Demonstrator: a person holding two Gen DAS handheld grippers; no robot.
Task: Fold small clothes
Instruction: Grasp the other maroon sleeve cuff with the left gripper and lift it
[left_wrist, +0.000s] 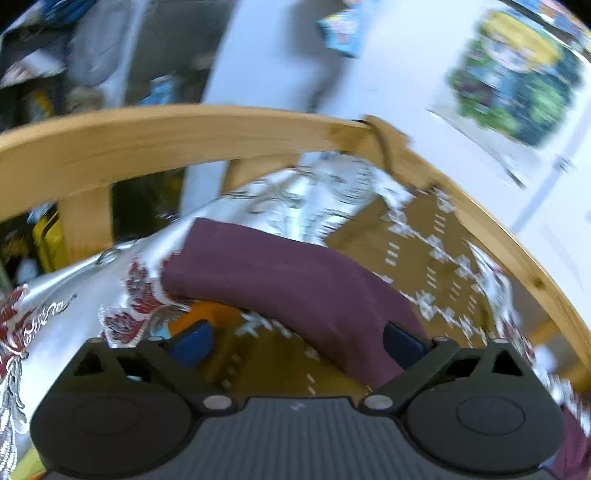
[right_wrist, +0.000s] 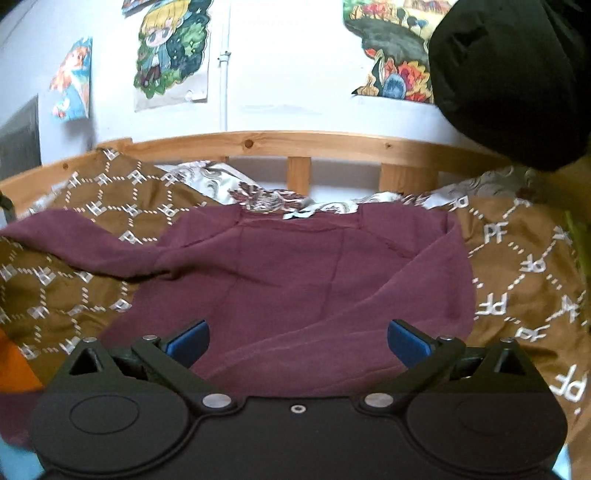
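A maroon sweatshirt (right_wrist: 295, 273) lies spread on a brown patterned blanket (right_wrist: 524, 273), its right side folded inward and one sleeve (right_wrist: 74, 236) stretched out to the left. My right gripper (right_wrist: 298, 341) is open and empty just above the shirt's near part. In the blurred left wrist view the maroon sleeve (left_wrist: 280, 273) runs across in front of my left gripper (left_wrist: 299, 341), which is open; the sleeve's near end passes by the right blue finger (left_wrist: 402, 345), not pinched.
A wooden bed rail (right_wrist: 295, 144) runs along the far side, with a white wall and posters (right_wrist: 173, 48) behind. Silvery patterned bedding (left_wrist: 74, 295) lies at the left. An orange item (right_wrist: 14, 365) sits at the left edge. A black object (right_wrist: 517, 81) hangs top right.
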